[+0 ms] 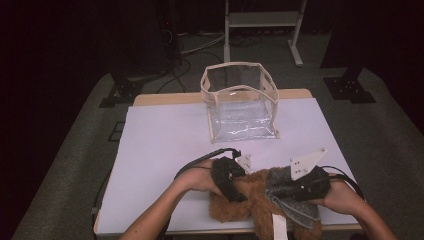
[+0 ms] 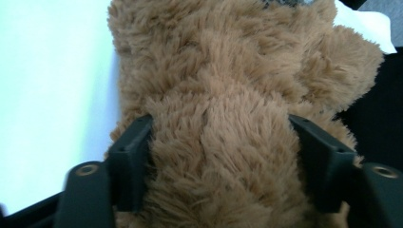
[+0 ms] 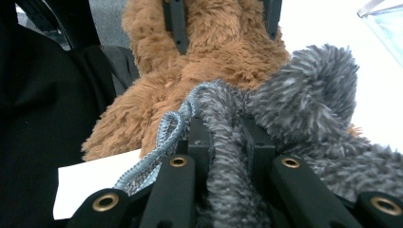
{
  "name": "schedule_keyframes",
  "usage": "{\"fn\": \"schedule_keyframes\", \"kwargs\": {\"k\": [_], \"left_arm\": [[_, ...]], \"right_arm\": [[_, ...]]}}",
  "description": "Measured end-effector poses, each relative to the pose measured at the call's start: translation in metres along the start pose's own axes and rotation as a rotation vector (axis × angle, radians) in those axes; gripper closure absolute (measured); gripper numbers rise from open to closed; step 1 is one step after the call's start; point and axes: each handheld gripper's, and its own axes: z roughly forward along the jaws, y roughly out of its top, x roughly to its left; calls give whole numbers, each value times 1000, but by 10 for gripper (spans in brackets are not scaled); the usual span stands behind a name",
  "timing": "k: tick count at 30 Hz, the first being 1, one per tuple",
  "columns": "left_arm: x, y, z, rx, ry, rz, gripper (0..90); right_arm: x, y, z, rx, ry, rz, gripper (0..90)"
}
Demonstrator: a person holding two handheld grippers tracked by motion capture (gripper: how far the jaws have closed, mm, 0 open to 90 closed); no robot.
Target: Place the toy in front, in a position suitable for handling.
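A brown plush bear (image 1: pixel 248 201) lies at the near edge of the white table (image 1: pixel 165 140). A grey knitted garment (image 1: pixel 294 206) covers its right part. My left gripper (image 1: pixel 235 192) reaches in from the left, its jaws pressed into the fur on either side of the bear's body (image 2: pixel 228 85). My right gripper (image 3: pixel 227 128) is shut on a fold of the grey knit (image 3: pixel 304 95), with a blue-grey knit edge (image 3: pixel 166 137) draped over its left jaw. The left gripper's fingers (image 3: pixel 173 23) show on the bear (image 3: pixel 214 57) beyond. A white tag (image 1: pixel 279 227) hangs from the bear.
A clear plastic bag (image 1: pixel 240 100) with cream trim stands open at the table's far middle. A metal stand (image 1: pixel 260 20) and cables are on the floor behind. The person's dark clothing (image 3: pixel 43 118) is close beside the bear.
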Motion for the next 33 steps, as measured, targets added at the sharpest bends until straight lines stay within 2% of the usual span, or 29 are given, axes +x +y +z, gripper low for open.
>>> {"fn": "schedule_keyframes", "kwargs": {"k": [2,6,9,14,21,24,27,30,33], "left_arm": [[-4,1,-1,-4,54,40,450],[-8,1,-11,-23,127,61,589],[-7,1,-20,-11,149,72,644],[-2,-7,-33,-21,162,50,657],[8,-26,-51,8,228,19,656],[11,-34,-56,13,238,4,653],[9,-39,-54,19,232,3,626],[5,-40,-56,-5,200,-4,560],[4,-36,-58,-15,153,-15,440]], "right_arm": [[-1,0,0,0,-5,6,768],[-3,1,-3,-3,-30,-2,766],[-7,6,-9,-16,-58,-23,763],[-15,16,-11,-48,-43,-21,762],[-31,39,4,-87,-34,-24,761],[-34,47,12,-93,-25,-27,761],[-33,51,20,-73,-7,-28,762],[-26,47,26,-40,1,-41,764],[-16,41,27,-35,15,-37,765]]}}
